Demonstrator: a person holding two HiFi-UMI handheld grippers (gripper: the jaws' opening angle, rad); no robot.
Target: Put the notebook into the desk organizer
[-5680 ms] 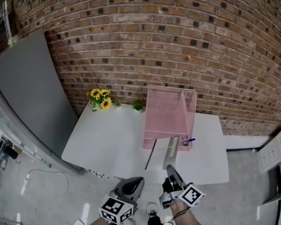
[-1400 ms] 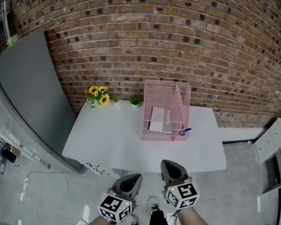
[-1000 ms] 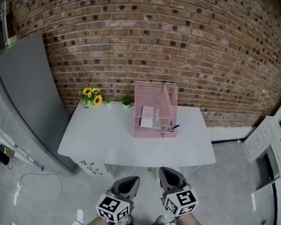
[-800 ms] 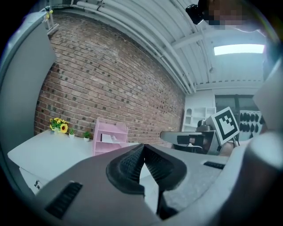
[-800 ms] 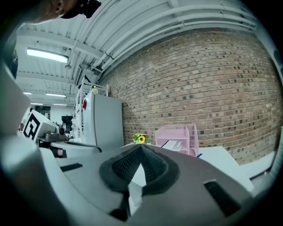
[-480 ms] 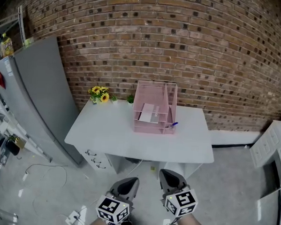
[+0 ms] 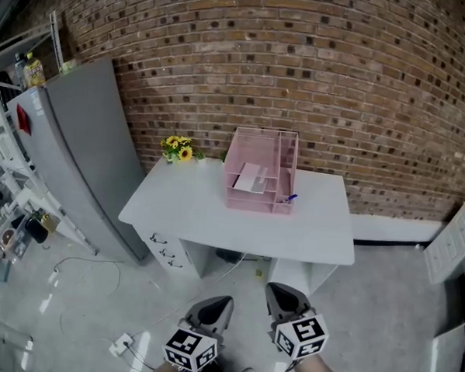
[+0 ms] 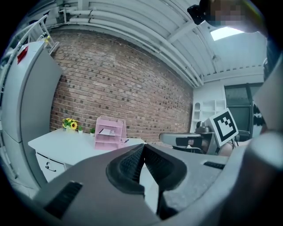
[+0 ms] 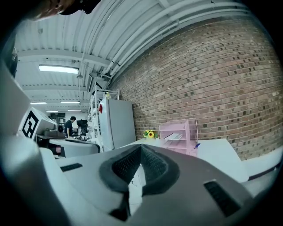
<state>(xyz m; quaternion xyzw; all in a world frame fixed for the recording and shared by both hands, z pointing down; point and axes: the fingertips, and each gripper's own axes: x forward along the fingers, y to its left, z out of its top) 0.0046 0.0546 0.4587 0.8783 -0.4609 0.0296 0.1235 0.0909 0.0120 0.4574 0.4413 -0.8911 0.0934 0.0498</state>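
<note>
Notebook (image 7: 252,178) inside desk organizer (image 7: 259,146) (open floor (image 7: 374,305) before desk (image 7: 215,219) edge).

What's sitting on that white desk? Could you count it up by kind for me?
Pink organizer: 1
Notebook: 1
Blue pen: 1
Sunflower bunch: 1
Small green plants: 2
Total: 6

Right tongs (image 7: 278,291) released notebook (image 7: 252,178) into desk organizer (image 7: 262,147), then retreated.
</note>
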